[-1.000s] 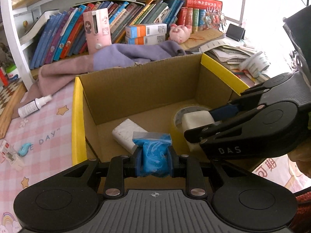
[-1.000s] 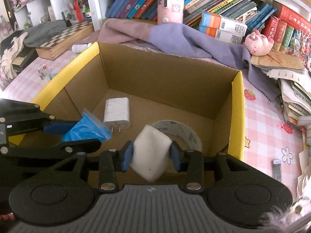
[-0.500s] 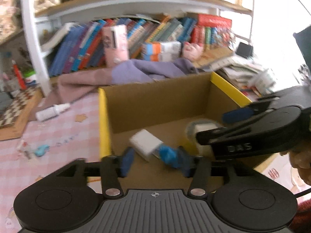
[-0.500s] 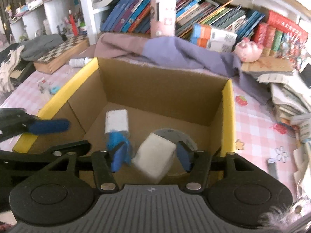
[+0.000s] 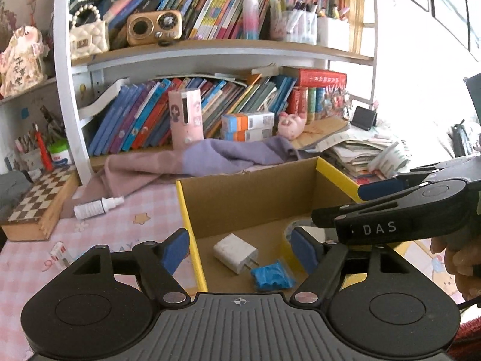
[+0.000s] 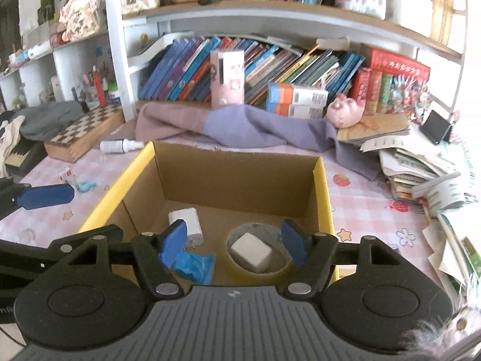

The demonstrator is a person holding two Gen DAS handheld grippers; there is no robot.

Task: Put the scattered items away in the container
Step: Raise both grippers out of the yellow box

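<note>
A cardboard box with yellow rims [image 5: 249, 198] [image 6: 240, 180] stands on the pink table. Inside lie a white charger [image 5: 236, 252] [image 6: 185, 219], a blue bag [image 5: 272, 276] [image 6: 195, 266], a tape roll [image 6: 260, 270] and a white block [image 6: 251, 251] inside the roll. My left gripper [image 5: 240, 249] is open and empty above the box's near left rim. My right gripper [image 6: 234, 245] is open and empty above the box's near side; it shows from the side in the left wrist view [image 5: 390, 207].
On the table left of the box lie a white spray bottle [image 5: 96, 207] [image 6: 120, 146], a small red-and-white packet [image 5: 58, 251] [image 6: 67, 176] and a small blue item [image 6: 85, 186]. A chessboard box [image 5: 39, 201], a purple cloth [image 6: 255, 129], bookshelves behind and paper stacks [image 6: 421, 162] at the right surround it.
Both grippers opened and rose back from the box. The blue bag dropped from the left one, the white block from the right one into the tape roll.
</note>
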